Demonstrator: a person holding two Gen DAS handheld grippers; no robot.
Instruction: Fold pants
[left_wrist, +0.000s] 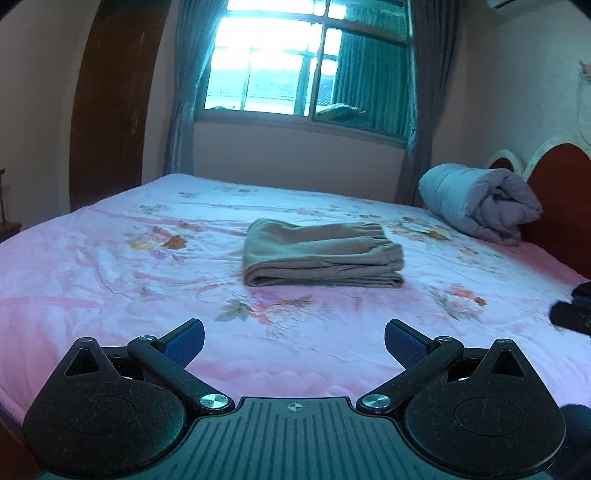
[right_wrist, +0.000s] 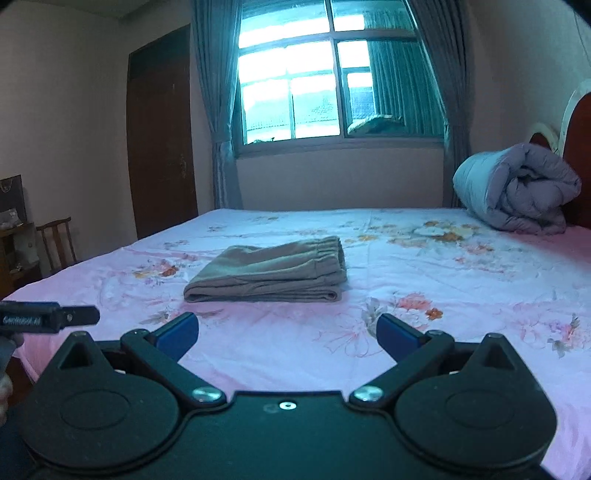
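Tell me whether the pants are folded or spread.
Folded: the pants lie as a compact stack of layers on the bed, waistband on top.

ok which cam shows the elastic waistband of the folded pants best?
Right wrist. The gathered waistband faces the camera on the top layer of the folded pants. In the left wrist view the pants are slightly blurred; the waistband is only faint puckering at the right end.

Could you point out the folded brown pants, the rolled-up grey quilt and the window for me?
Folded brown cloth pants (right_wrist: 269, 273): right wrist view, on the top layer.
Rolled-up grey padded quilt (right_wrist: 517, 188): right wrist view, on the middle of the roll.
Bright glass window (left_wrist: 280, 62): left wrist view, on a lit pane.
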